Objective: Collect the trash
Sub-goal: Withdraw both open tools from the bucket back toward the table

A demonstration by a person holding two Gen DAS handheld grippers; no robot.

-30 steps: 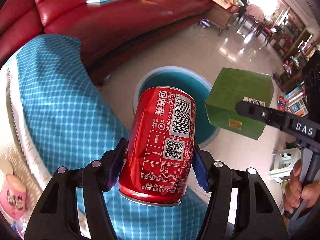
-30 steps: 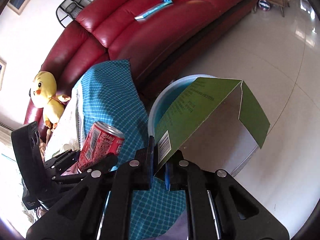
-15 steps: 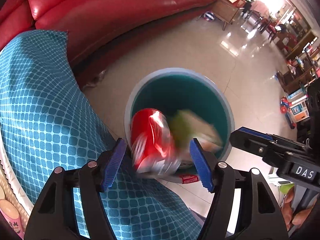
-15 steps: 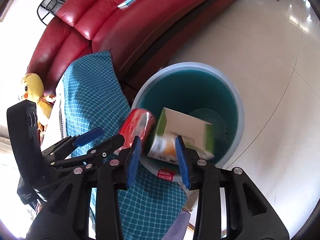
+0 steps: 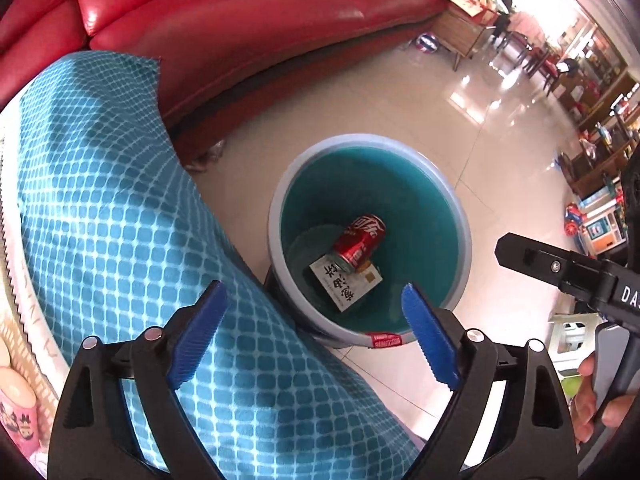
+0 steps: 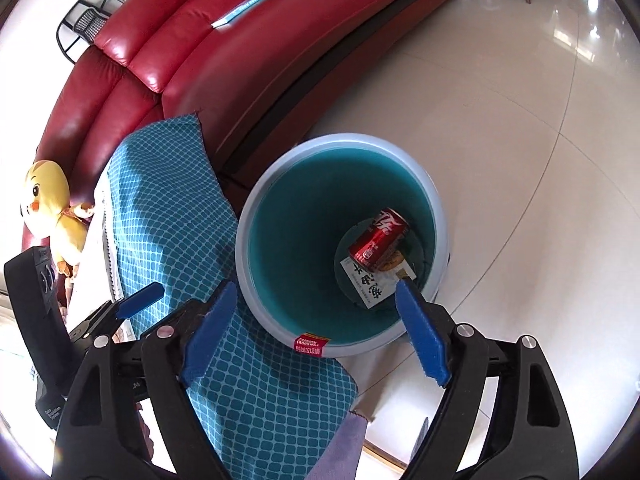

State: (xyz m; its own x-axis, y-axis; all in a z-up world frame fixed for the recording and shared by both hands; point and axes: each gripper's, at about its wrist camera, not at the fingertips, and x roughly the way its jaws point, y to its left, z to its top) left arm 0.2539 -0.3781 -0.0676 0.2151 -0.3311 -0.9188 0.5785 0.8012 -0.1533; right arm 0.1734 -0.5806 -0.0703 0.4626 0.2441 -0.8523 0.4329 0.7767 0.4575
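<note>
A red cola can (image 5: 359,243) lies on its side at the bottom of the round teal bin (image 5: 276,216), on top of a flat carton (image 5: 340,286). In the right wrist view the same can (image 6: 379,239) and carton (image 6: 368,286) lie inside the bin (image 6: 256,200). My left gripper (image 5: 314,320) is open and empty above the bin's near rim. My right gripper (image 6: 314,322) is open and empty, also above the near rim. The right gripper's black finger (image 5: 560,270) shows at the right of the left wrist view.
A blue checked cloth (image 5: 100,200) covers the table edge beside the bin. A red leather sofa (image 5: 240,20) stands behind it. A yellow plush duck (image 6: 48,208) sits at the left. Pale floor tiles (image 6: 520,120) spread to the right.
Both grippers opened and let go. The can and the green carton fell into the bin and now lie at its bottom.
</note>
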